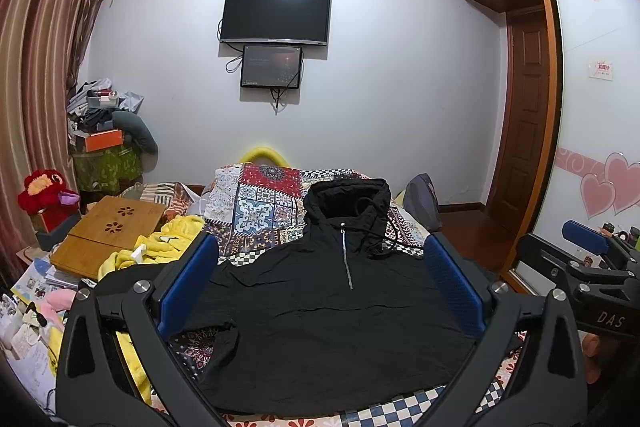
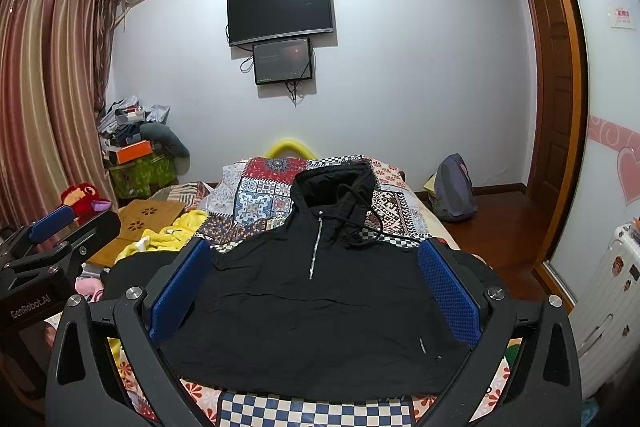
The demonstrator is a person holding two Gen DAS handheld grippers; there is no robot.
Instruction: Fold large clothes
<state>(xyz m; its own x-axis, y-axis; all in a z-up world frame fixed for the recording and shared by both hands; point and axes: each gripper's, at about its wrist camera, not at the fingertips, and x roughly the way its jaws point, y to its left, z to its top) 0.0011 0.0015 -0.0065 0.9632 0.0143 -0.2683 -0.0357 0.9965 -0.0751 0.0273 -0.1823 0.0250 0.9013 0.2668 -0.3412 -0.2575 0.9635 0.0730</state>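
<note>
- A black hoodie (image 1: 320, 327) lay front-up on the patchwork bedspread (image 1: 260, 203), hood toward the far wall, hem at the near edge of the bed.
- The left gripper (image 1: 320, 283) hovered above the garment's near half, jaws wide, holding nothing.
- The right gripper (image 2: 316, 291) hung beside it on the right, jaws equally wide and empty, over the same dark cloth.
- The body looked fairly smooth; a sleeve (image 1: 218, 351) trailed off at the near left, partly over the bedspread.
- To my eye no fold had been made yet, so the work was only starting.
- Done well, each gripper would go to one outer side, pinch a single layer near shoulder and hem, and bring sleeve and side inward together, keeping the zip (image 1: 346, 255) centred.
- A yellow garment (image 1: 160, 243) lay left of the hoodie, best left undisturbed.
</note>
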